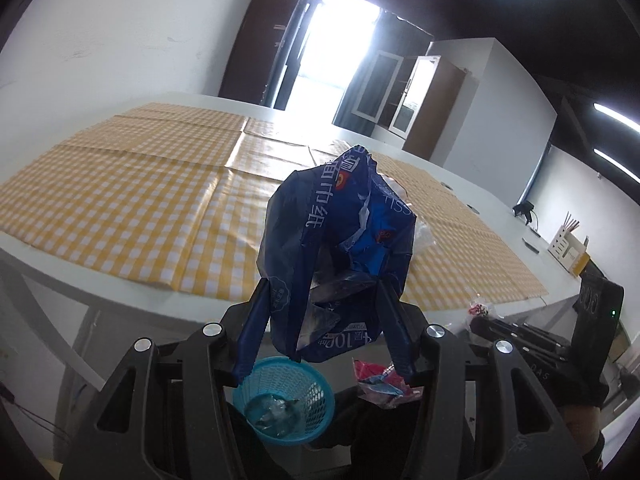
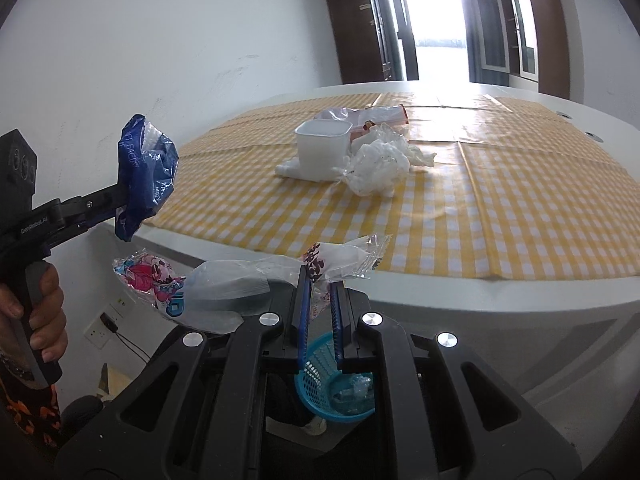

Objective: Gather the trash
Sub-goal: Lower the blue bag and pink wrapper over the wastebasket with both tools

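Below, on floor: blue basket [image 2: 334, 384] with clear scraps inside. Above it, right gripper [image 2: 320, 280] pinched on clear printed wrapper [image 2: 224, 284]; left gripper [image 1: 320, 300] clamped on blue tissue bag [image 1: 340, 240], off table edge. Farther, on checked tablecloth [image 2: 500, 208]: white tub [image 2: 322, 148], crumpled plastic [image 2: 380, 164].

Yellow checked tablecloth [image 2: 500, 200] on white table [image 2: 480, 296], wooden cabinet [image 1: 420, 96] — bright doorway [image 2: 436, 12]

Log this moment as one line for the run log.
left gripper: shut on blue bag | right gripper: shut on wrappers | basket: below, some trash in | table: tub, crumpled plastic left
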Tool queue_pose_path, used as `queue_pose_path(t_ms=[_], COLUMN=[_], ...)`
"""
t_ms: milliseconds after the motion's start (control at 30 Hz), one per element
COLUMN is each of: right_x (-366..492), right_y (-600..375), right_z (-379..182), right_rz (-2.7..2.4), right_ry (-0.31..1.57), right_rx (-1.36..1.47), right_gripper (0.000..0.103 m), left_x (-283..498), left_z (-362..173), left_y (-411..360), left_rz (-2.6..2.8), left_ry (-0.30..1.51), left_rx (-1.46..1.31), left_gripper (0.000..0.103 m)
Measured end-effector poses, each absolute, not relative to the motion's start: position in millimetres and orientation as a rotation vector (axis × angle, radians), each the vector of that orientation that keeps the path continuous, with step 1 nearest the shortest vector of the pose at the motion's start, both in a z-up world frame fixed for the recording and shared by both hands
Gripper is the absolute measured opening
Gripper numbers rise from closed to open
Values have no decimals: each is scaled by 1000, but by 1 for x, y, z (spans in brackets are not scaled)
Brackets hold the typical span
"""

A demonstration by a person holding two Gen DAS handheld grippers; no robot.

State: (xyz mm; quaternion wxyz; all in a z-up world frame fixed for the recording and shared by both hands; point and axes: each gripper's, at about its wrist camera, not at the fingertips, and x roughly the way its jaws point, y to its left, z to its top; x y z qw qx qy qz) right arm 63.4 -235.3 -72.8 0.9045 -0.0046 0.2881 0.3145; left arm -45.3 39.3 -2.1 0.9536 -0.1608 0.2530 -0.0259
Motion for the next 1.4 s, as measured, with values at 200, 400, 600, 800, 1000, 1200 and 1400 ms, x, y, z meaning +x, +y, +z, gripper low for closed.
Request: queue_pose_path(t_ms=[200, 400, 600, 800, 1000, 1200, 1400], right_x=[36, 17, 21, 36, 55, 80, 115], right_y=[-238, -236, -237, -226, -215, -204, -186], right_z=[-92, -123, -155, -193, -230, -256, -275], right_rz=[650, 647, 598, 544, 485, 461, 447], right_ry=[631, 700, 760, 822, 873, 925, 982], right_rx=[-51, -93, -123, -156, -223, -261, -285], right_gripper=[9, 9, 9, 9, 9, 9, 9], left_x=[-70, -89, -96, -80, -66, -40, -17], left_z=[-28, -53, -84, -122, -152, -190, -205], left_y=[20, 2, 2, 2, 9, 12, 9], left_rz=[-101, -119, -104, -89, -76, -34, -11], left_ry=[570, 642, 714, 784, 838, 927, 951], left_rx=[-295, -236, -242, -241, -258, -235, -204], left_gripper=[50, 50, 50, 50, 50, 50, 50])
